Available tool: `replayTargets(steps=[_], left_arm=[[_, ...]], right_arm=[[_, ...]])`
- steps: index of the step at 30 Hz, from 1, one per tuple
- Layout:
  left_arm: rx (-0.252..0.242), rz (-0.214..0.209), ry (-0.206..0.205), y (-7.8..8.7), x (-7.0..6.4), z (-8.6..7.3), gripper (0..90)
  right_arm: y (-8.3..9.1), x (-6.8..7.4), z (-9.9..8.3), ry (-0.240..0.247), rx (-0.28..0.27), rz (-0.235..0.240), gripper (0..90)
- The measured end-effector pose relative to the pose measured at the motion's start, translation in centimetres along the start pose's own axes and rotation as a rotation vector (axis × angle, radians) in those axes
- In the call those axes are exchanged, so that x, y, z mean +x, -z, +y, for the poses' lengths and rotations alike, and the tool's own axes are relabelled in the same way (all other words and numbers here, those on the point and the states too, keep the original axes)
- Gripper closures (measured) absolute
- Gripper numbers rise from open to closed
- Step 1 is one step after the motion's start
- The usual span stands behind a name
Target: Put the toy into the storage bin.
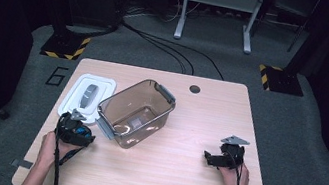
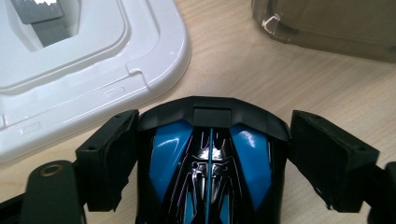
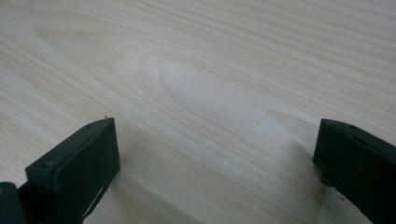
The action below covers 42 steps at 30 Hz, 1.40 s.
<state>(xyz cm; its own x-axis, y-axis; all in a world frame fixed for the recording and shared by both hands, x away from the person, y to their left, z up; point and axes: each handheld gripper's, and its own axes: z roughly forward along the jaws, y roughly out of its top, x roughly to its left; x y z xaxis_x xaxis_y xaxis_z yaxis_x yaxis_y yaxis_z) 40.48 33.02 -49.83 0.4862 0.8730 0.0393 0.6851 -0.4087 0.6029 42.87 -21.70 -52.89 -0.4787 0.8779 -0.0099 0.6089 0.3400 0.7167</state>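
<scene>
A glossy blue and black object [image 2: 210,168], either a toy car or a mouse, sits between the jaws of my left gripper [image 2: 212,140], and both pads press its sides. In the high view this gripper [image 1: 76,131] is at the table's front left, just in front of a white lid [image 1: 75,100]. A clear brown plastic bin [image 1: 155,121] stands open and empty at mid table, to its right. My right gripper [image 1: 209,158] rests at the front right, jaws wide apart over bare wood [image 3: 215,140].
The white lid [image 2: 93,70] has a grey handle [image 1: 90,93] and lies close ahead of the left jaws. The bin's corner [image 2: 327,23] is ahead to the right. A dark round hole [image 1: 195,89] marks the table's far edge. Cables cross the floor beyond.
</scene>
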Motion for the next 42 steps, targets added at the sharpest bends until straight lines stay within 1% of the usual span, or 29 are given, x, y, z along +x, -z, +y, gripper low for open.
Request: replayTargets(steps=[2,3,4,6,7,9,12,15,17,18,19,21,22,25,27,30,31,32,33,35,36,38,39,40,41,42], left_arm=[[-0.001,-0.002,0.008,0.0,0.1,-0.1,20.3],[-0.006,0.004,0.016,0.0,0.2,-0.1,23.3],[-0.009,0.003,0.019,0.0,0.2,-0.1,23.8],[-0.003,0.0,0.026,0.0,0.3,-0.2,23.8],[-0.001,0.001,0.029,0.0,0.2,-0.2,23.6],[0.0,0.0,0.046,-0.1,0.3,-0.2,23.4],[0.002,-0.003,0.052,-0.3,0.2,-0.2,23.2],[0.003,0.01,0.039,-0.3,0.1,-0.2,24.0],[0.009,0.014,0.037,-0.3,0.1,-0.2,24.2],[0.002,0.022,0.024,-0.2,0.0,-0.2,24.5],[0.002,0.022,0.024,-0.2,0.0,-0.2,24.5],[-0.005,0.032,0.009,-0.2,-0.2,-0.3,24.6],[-0.026,0.036,0.007,-0.1,-0.3,-0.4,24.7],[-0.031,0.038,0.007,0.1,-0.2,-0.5,24.8],[-0.053,0.03,0.015,0.4,0.0,-0.5,24.8],[-0.058,0.032,0.021,0.6,0.1,-0.4,24.9],[-0.058,0.024,0.028,0.7,0.1,-0.3,24.9],[-0.065,0.026,0.028,0.7,0.1,-0.3,24.9],[-0.072,0.023,0.028,0.8,0.2,-0.3,24.9],[-0.1,0.038,0.029,1.1,0.1,-0.3,24.9],[-0.1,0.038,0.029,1.1,0.1,-0.3,25.0],[-0.119,0.039,0.032,1.5,0.1,-0.3,24.9],[-0.142,0.048,0.034,1.7,0.1,-0.4,25.0],[-0.142,0.048,0.034,1.7,0.1,-0.4,25.0],[-0.146,0.044,0.038,1.9,0.2,-0.3,25.0],[-0.162,0.047,0.046,2.0,0.2,-0.3,25.0]], right_arm=[[0.0,0.0,0.0,0.0,0.0,0.0,0.0],[0.0,0.1,0.0,-0.011,0.005,-0.001,0.0],[0.0,0.1,0.0,-0.011,0.006,-0.001,0.0],[0.0,0.0,0.0,-0.005,0.001,0.001,0.0],[0.1,0.1,0.0,-0.013,0.005,0.001,0.0],[0.1,0.1,0.0,-0.012,0.005,-0.001,0.0],[0.1,0.1,0.0,-0.017,0.004,0.001,0.0],[0.1,0.1,0.0,-0.016,0.003,0.001,0.2],[0.1,0.1,0.0,-0.016,0.001,0.0,0.2],[0.1,0.1,0.0,-0.017,0.002,0.001,0.3],[0.1,0.1,0.0,-0.017,0.002,0.001,0.3],[0.1,0.1,0.0,-0.018,0.002,0.001,0.4],[0.1,0.1,0.0,-0.018,0.001,0.0,0.5],[0.1,0.1,0.0,-0.02,0.003,0.001,0.5],[0.1,0.1,0.0,-0.019,0.002,0.001,0.6],[0.1,0.1,0.0,-0.017,0.002,0.0,0.7],[0.1,0.1,0.0,-0.019,0.001,-0.001,0.7],[0.1,0.1,0.0,-0.019,0.001,-0.001,0.7],[0.1,0.1,0.0,-0.019,0.001,-0.001,0.7],[0.1,0.1,0.0,-0.021,0.001,0.0,0.8],[0.1,0.1,0.0,-0.021,0.001,0.0,0.8],[0.1,0.1,0.0,-0.021,0.001,-0.001,0.8],[0.1,0.1,0.0,-0.022,0.001,-0.001,0.9],[0.1,0.1,0.0,-0.022,0.001,-0.001,0.9],[0.1,0.1,0.0,-0.023,0.001,-0.001,0.9],[0.1,0.1,0.0,-0.023,0.001,-0.001,0.9]])
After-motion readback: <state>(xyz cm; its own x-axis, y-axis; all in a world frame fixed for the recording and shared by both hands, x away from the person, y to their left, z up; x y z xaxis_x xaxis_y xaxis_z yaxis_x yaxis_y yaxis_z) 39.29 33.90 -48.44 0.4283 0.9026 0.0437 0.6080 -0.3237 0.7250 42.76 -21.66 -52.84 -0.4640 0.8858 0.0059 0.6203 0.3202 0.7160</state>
